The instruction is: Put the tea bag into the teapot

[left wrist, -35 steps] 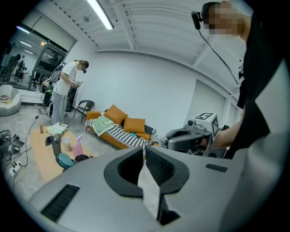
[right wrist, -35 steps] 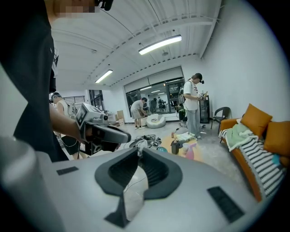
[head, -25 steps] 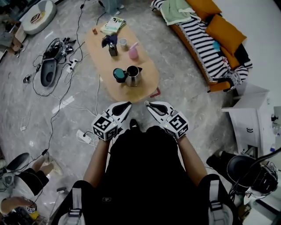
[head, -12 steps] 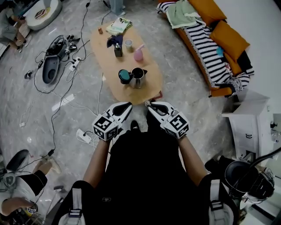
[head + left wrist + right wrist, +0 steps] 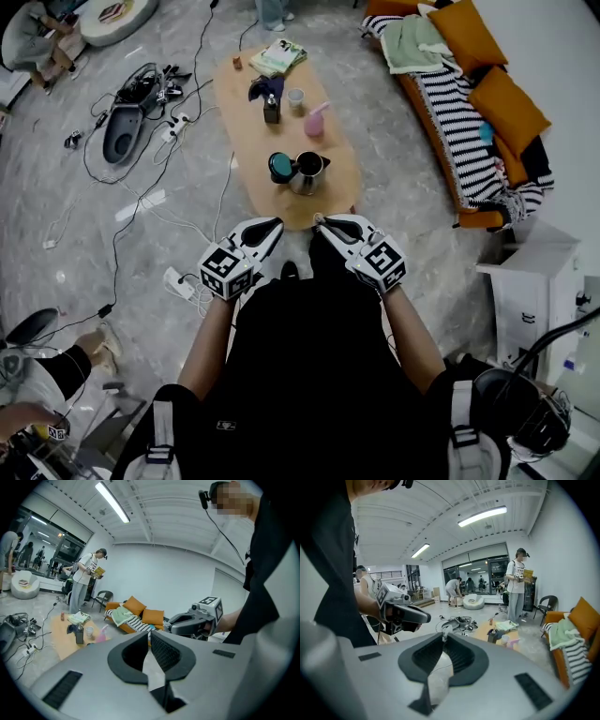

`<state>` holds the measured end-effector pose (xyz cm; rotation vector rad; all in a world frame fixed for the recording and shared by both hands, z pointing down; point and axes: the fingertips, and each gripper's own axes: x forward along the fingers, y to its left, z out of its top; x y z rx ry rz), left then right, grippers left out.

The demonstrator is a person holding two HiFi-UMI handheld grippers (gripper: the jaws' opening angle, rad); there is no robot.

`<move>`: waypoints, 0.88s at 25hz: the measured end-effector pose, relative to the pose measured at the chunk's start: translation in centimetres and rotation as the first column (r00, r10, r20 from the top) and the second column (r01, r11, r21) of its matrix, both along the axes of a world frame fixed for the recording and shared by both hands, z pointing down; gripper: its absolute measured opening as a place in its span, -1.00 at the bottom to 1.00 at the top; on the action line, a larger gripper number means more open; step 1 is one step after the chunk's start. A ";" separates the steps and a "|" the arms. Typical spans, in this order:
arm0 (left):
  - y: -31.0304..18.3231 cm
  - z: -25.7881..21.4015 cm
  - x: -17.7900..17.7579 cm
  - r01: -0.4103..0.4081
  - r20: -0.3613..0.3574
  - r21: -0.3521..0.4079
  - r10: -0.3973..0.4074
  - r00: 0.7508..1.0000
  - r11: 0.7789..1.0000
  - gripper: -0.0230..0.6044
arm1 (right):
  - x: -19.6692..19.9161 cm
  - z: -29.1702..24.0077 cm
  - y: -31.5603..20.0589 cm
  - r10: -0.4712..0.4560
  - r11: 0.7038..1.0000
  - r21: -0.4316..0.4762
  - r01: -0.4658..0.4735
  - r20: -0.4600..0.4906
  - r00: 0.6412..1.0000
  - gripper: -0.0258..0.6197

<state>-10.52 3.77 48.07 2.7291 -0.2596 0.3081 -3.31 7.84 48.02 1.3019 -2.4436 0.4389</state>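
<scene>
Both near-closed: right gripper (image 5: 320, 222) pinches tea bag (image 5: 445, 631) tag, left gripper (image 5: 276, 224) empty. Step closer, then lower the bag straight into teapot (image 5: 307, 172).

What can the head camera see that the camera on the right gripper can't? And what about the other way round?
Only the head view shows the metal teapot with its open top and the teal lid beside it.

Only the right gripper view shows the ceiling lights, the yellow book that a standing person reads, and, close up, the right gripper with its jaws shut on a small white tag, likely the tea bag's.

Both show the wooden table, the left gripper and the sofa with orange cushions.
</scene>
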 end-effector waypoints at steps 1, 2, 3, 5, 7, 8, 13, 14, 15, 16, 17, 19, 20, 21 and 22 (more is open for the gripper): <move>-0.3 0.1 -0.1 0.007 0.003 -0.004 -0.006 1.000 1.000 -0.84 | 0.0 0.0 -0.4 -0.007 1.000 -0.003 0.007 -0.001 1.000 -0.80; -0.6 0.2 -0.1 0.013 0.005 -0.006 -0.013 1.000 1.000 -0.84 | 0.1 0.1 -0.7 -0.014 1.000 -0.007 0.014 -0.002 1.000 -0.80; -0.9 0.2 0.0 0.019 0.005 -0.008 -0.019 1.000 1.000 -0.84 | 0.2 0.1 -1.0 -0.021 1.000 -0.010 0.021 -0.004 1.000 -0.80; -1.2 0.3 0.3 0.028 0.004 -0.012 -0.028 1.000 1.000 -0.84 | 0.5 0.1 -1.4 -0.034 0.999 -0.018 0.034 -0.005 0.999 -0.80; -1.5 0.6 0.6 0.033 0.007 -0.023 -0.033 0.999 0.999 -0.84 | 0.7 0.3 -1.8 -0.045 0.999 -0.026 0.044 -0.005 0.999 -0.80; -1.7 0.7 0.8 0.036 0.009 -0.030 -0.036 0.999 0.999 -0.84 | 0.8 0.4 -2.0 -0.049 0.998 -0.031 0.049 -0.004 0.999 -0.80; -2.6 1.4 2.3 0.046 0.020 -0.053 -0.045 0.999 0.998 -0.84 | 2.2 1.4 -3.2 -0.059 0.997 -0.057 0.060 0.008 0.998 -0.80; -2.7 1.4 2.6 0.049 0.022 -0.058 -0.048 0.999 0.997 -0.84 | 2.6 1.8 -3.5 -0.062 0.996 -0.065 0.063 0.010 0.998 -0.80; -2.9 1.5 2.9 0.052 0.025 -0.061 -0.051 0.998 0.997 -0.84 | 2.9 2.1 -3.7 -0.067 0.995 -0.071 0.068 0.009 0.998 -0.80; -3.1 1.6 3.1 0.056 0.030 -0.061 -0.054 0.998 0.997 -0.84 | 3.1 2.5 -4.0 -0.074 0.994 -0.077 0.075 0.007 0.997 -0.80; -3.2 1.7 3.2 0.060 0.034 -0.060 -0.058 0.998 0.996 -0.84 | 3.3 2.8 -4.3 -0.084 0.993 -0.082 0.084 0.002 0.996 -0.80; -3.6 1.8 3.6 0.068 0.046 -0.061 -0.066 0.997 0.996 -0.84 | 3.8 3.3 -4.9 -0.107 0.990 -0.089 0.106 -0.009 0.994 -0.80; -3.8 1.8 3.9 0.073 0.052 -0.064 -0.069 0.996 0.995 -0.84 | 4.0 3.5 -5.3 -0.118 0.989 -0.092 0.117 -0.011 0.993 -0.80; -4.0 1.7 4.2 0.077 0.057 -0.067 -0.073 0.996 0.995 -0.84 | 4.3 3.7 -5.7 -0.127 0.987 -0.095 0.126 -0.009 0.992 -0.80; -4.3 1.7 4.5 0.081 0.062 -0.066 -0.077 0.995 0.995 -0.84 | 4.6 4.0 -6.2 -0.135 0.986 -0.099 0.133 -0.006 0.991 -0.80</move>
